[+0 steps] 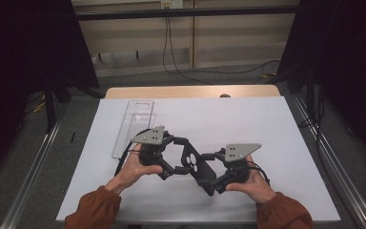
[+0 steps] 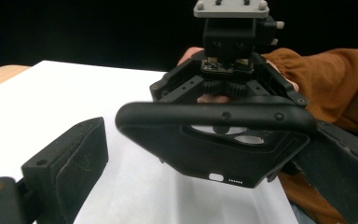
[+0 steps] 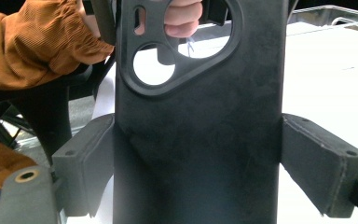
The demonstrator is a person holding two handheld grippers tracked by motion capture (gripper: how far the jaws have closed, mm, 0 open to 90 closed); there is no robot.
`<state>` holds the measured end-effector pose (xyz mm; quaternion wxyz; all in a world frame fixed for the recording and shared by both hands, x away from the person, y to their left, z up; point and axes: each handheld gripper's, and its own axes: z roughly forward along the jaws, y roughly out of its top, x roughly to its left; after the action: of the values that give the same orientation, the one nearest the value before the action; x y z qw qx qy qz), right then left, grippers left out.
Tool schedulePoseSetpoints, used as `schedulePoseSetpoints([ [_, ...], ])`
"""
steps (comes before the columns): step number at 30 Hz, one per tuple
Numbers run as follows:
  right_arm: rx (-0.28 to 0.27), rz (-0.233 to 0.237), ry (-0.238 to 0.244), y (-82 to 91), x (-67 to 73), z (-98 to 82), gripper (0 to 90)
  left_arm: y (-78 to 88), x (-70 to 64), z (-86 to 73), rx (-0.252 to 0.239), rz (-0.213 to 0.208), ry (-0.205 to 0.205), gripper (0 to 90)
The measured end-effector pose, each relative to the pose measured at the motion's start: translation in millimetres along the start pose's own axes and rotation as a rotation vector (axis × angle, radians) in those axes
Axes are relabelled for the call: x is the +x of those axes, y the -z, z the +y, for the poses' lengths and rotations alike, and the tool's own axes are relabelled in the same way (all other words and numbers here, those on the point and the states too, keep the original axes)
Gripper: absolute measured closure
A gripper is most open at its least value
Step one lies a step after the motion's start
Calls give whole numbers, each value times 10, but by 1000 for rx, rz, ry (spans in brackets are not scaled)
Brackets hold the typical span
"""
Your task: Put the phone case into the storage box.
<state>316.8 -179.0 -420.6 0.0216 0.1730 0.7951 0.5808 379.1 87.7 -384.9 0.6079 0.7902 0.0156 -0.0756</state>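
On the left side of the white table [image 1: 267, 119] lies a clear plastic tray [image 1: 132, 126]. Near it, the left gripper [image 1: 171, 162] has its fingers [image 2: 74, 163] spread wide, one on each side of the phone case's top end, not squeezing it. The black phone case [image 1: 196, 167] is up off the table between both grippers. Its long side runs from one gripper to the other. The right gripper [image 1: 214, 179] pinches the case across its bottom end, so the right hand is the one carrying it.
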Motion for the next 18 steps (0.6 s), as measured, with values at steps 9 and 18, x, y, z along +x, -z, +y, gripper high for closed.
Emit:
schedulePoseSetpoints([
  [9,26,30,6,-22,18,-2,142,-37,-13,-9,2,-42,-7,38],
  [18,41,46,5,-36,22,-12,143,-44,-19,-9,12,-74,-6,85],
])
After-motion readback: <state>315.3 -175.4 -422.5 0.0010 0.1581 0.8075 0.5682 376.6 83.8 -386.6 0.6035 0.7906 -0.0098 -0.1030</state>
